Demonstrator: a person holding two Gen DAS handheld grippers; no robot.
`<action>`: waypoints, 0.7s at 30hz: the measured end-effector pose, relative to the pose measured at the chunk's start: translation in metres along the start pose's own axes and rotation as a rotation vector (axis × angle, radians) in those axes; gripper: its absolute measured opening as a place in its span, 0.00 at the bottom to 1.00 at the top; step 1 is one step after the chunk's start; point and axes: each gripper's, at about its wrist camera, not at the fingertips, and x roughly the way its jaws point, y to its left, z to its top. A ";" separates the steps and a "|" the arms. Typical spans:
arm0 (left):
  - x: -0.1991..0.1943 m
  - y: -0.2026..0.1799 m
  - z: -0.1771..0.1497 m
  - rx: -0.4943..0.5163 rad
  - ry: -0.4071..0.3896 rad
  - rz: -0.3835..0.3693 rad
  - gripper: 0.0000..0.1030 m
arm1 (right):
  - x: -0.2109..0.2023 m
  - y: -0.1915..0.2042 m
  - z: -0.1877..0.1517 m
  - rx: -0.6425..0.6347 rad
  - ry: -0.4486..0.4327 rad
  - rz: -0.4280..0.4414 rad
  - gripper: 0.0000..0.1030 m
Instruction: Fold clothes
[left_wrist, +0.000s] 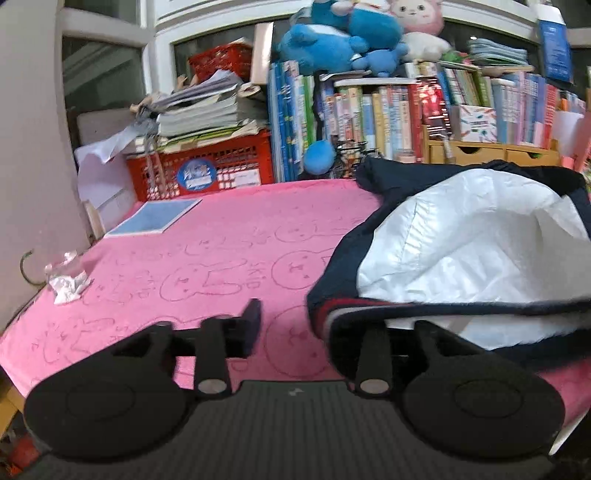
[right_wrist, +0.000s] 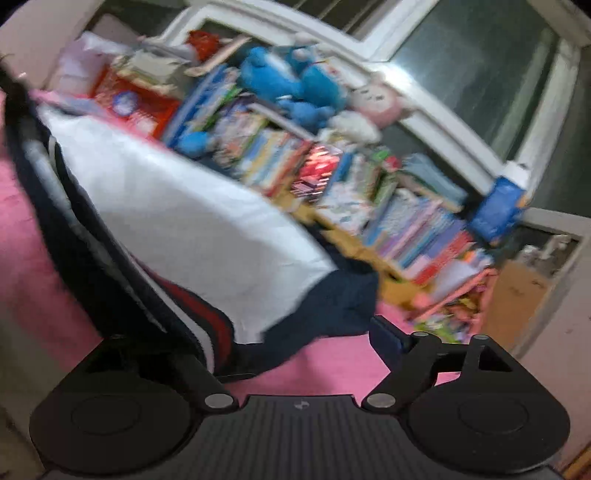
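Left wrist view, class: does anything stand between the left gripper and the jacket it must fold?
Nothing visible does. The left gripper stands open, and the jacket hem already drapes over one finger; only bare pink cloth shows beside it.

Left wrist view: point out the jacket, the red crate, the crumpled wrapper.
jacket (left_wrist: 480, 258), left wrist view, white lining.
red crate (left_wrist: 236, 166), left wrist view, front wall.
crumpled wrapper (left_wrist: 66, 280), left wrist view, its middle.

- The jacket (left_wrist: 461, 258) was dark blue with a white inside and red and white stripes.
- It lay bunched up on the right.
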 end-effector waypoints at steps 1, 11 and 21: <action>-0.003 -0.003 -0.002 0.023 -0.001 -0.006 0.53 | -0.004 -0.013 0.002 0.023 -0.003 -0.015 0.86; -0.023 -0.020 -0.016 0.171 0.007 -0.015 0.68 | 0.002 -0.024 -0.040 -0.061 0.141 -0.039 0.96; -0.044 -0.036 -0.029 0.303 0.016 0.001 0.90 | -0.013 -0.057 -0.034 -0.013 0.157 -0.010 1.00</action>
